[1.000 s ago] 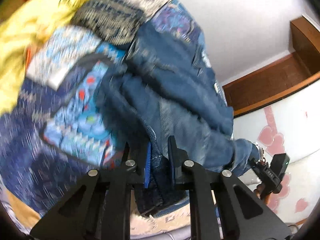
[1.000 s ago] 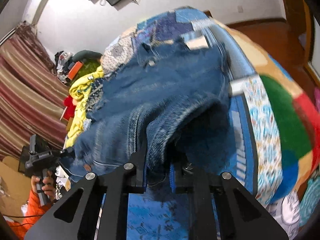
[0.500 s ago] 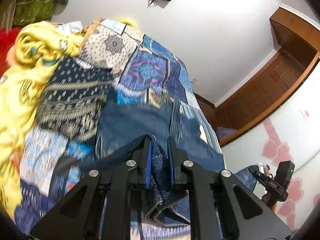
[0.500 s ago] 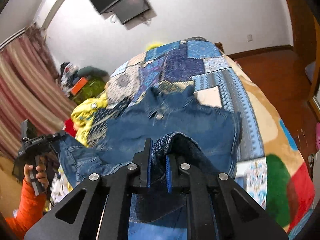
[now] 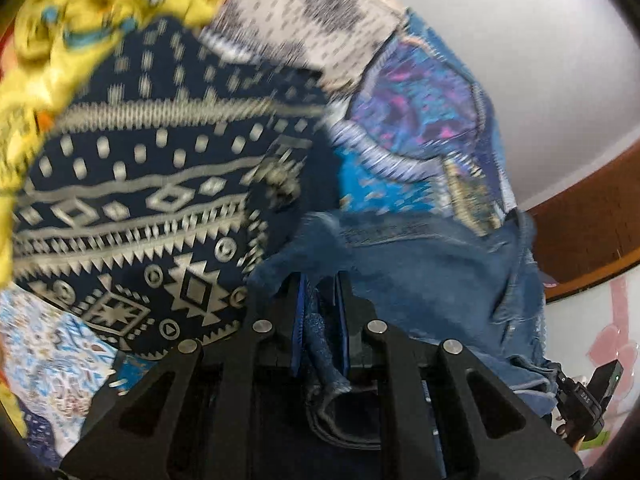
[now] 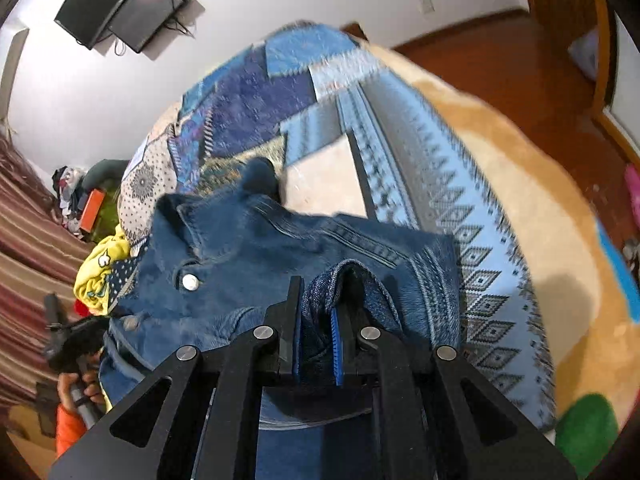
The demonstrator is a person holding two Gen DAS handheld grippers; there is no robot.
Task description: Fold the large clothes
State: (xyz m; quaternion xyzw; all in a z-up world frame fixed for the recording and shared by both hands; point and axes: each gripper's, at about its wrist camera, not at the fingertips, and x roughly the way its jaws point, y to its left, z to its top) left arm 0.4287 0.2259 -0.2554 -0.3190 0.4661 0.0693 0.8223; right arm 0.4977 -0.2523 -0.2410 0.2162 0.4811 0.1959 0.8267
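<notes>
A blue denim jacket [image 6: 256,256] lies front up on the patchwork bed cover [image 6: 448,184], collar toward the far end, its metal buttons showing. My right gripper [image 6: 316,300] is shut on a fold of the jacket's denim at its near right side. My left gripper [image 5: 320,300] is shut on another bunch of the denim jacket [image 5: 432,276], at the jacket's left edge, low over the bed. The left wrist view is motion-blurred.
A navy cloth with pale geometric print [image 5: 132,208] and a yellow garment [image 5: 72,28] lie left of the jacket. The bed's right edge drops to a wooden floor [image 6: 500,52]. A wall-mounted TV [image 6: 128,8] hangs beyond the bed. Striped curtains [image 6: 24,240] are at left.
Both grippers have carried the held denim forward and down over the jacket body. The jacket now lies flatter on the bed, and the cameras sit closer to it.
</notes>
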